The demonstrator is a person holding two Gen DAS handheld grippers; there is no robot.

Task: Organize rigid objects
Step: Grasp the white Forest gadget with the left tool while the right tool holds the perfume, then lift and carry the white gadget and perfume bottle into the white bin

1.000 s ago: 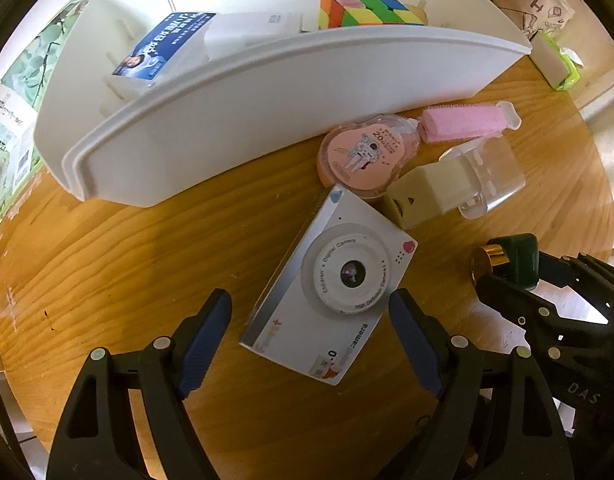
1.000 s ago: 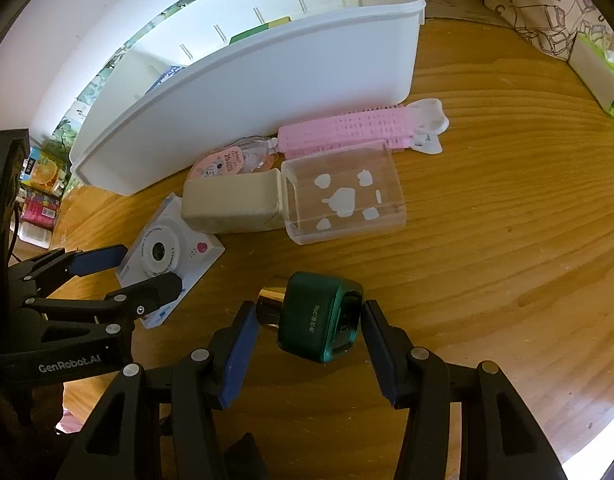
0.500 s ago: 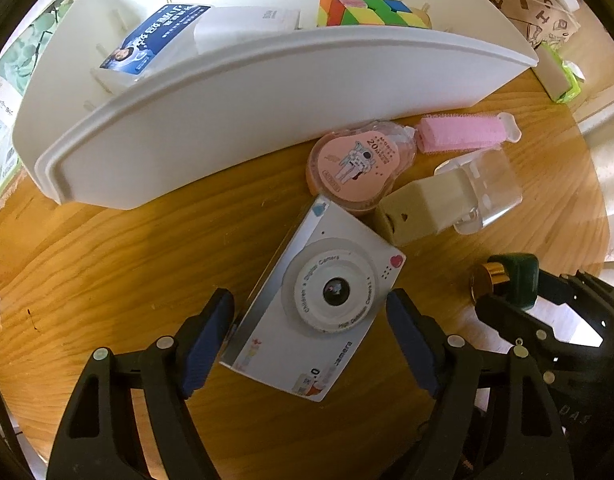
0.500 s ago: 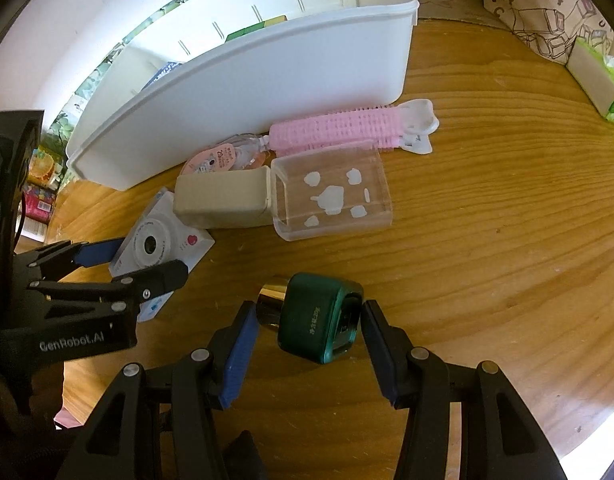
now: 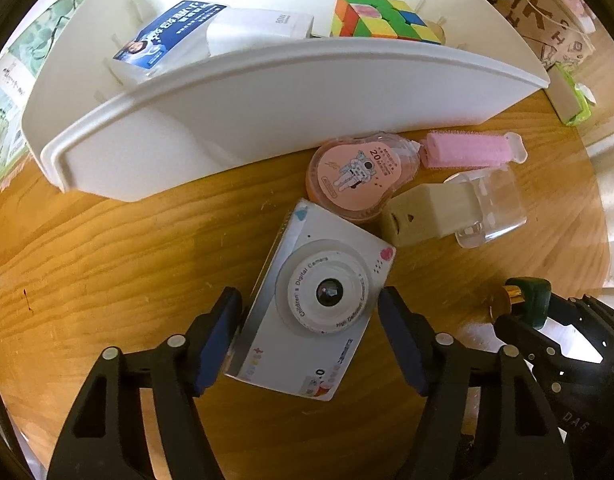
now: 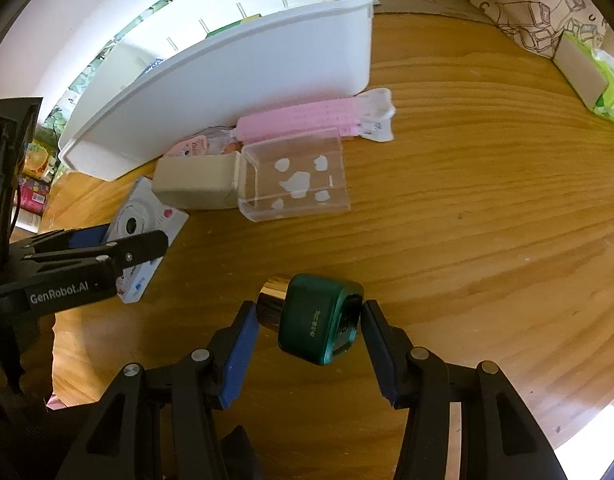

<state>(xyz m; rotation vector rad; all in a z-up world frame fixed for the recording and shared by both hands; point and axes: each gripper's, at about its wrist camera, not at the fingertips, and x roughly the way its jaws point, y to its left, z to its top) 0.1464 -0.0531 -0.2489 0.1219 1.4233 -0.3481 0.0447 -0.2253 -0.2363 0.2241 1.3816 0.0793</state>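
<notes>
My left gripper (image 5: 311, 336): moved forward until its pads flanked the white toy camera (image 5: 315, 304), left pad about touching its edge.
My right gripper (image 6: 307, 344): narrowed slightly around the green bottle (image 6: 319, 320).

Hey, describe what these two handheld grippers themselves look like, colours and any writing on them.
Both the left gripper and the right gripper have matte black, angular frames with silver rivets and dark blue finger pads. White "GenRobot.AI" lettering runs along the left one's side. No cables or sleeves show.
</notes>
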